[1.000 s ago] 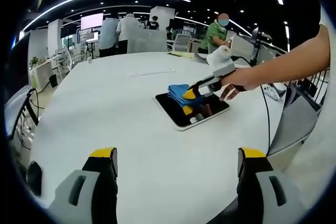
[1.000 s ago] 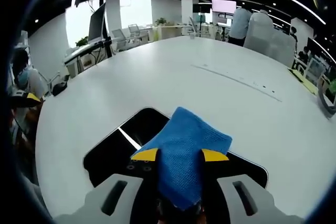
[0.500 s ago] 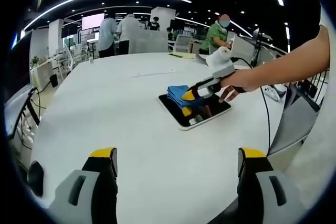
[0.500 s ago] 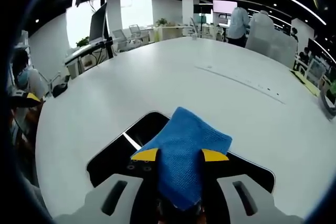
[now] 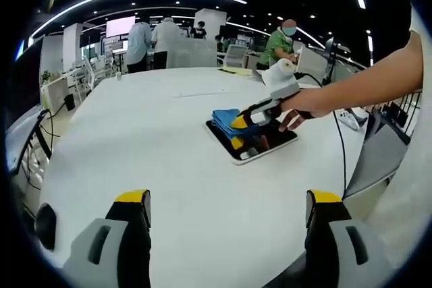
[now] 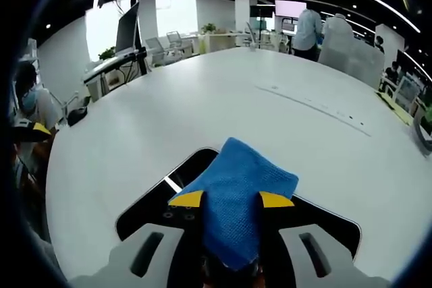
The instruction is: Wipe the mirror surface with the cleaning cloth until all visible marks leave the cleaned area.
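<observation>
A dark rectangular mirror (image 5: 260,145) lies flat on the white table (image 5: 155,139), seen mid-right in the left gripper view. My right gripper (image 6: 231,199) is shut on a folded blue cleaning cloth (image 6: 236,200) and presses it onto the mirror (image 6: 165,197). The left gripper view has that gripper (image 5: 239,128) and the cloth (image 5: 225,119) over the mirror's far-left part, held by a person's hand (image 5: 304,102). My left gripper (image 5: 228,204) hangs open over bare table, well short of the mirror, with nothing between its yellow-tipped fingers.
A white paper roll (image 5: 279,71) and a black cable (image 5: 341,133) sit beyond the mirror near the right table edge. Several people stand or sit at the far end of the room. Chairs and a monitor (image 6: 126,28) line the table's far side.
The right gripper and cloth have slid a little further across the mirror, towards its far edge. The left gripper has held still.
</observation>
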Demonstrator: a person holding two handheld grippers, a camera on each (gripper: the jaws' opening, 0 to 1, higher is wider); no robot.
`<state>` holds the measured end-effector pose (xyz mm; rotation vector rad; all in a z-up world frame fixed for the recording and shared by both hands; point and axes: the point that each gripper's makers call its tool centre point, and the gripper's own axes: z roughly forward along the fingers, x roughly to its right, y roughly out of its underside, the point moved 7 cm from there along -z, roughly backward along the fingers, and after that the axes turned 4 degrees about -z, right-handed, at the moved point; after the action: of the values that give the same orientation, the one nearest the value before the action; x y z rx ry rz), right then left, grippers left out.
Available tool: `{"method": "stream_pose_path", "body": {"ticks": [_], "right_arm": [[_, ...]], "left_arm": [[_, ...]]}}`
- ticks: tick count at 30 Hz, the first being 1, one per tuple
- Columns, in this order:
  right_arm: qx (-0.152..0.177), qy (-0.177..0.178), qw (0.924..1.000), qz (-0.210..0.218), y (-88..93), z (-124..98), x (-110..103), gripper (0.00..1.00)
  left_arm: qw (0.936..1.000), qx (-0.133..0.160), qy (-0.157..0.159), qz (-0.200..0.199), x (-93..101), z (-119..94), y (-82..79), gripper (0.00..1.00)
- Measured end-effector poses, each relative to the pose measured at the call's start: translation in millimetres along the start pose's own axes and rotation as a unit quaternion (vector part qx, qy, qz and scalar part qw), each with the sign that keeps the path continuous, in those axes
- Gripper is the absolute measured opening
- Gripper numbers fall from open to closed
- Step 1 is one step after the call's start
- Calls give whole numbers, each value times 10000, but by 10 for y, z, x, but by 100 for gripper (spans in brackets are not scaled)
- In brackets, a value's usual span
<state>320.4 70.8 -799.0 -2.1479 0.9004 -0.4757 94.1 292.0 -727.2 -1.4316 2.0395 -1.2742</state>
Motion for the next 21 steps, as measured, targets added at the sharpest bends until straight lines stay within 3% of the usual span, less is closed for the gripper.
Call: {"method": "stream_pose_path", "body": {"ticks": [21], "right_arm": [[-18, -89, 9999, -72, -98, 88, -168, 27]], "left_arm": [[9999, 30, -65, -74, -58, -83, 37, 97]]}}
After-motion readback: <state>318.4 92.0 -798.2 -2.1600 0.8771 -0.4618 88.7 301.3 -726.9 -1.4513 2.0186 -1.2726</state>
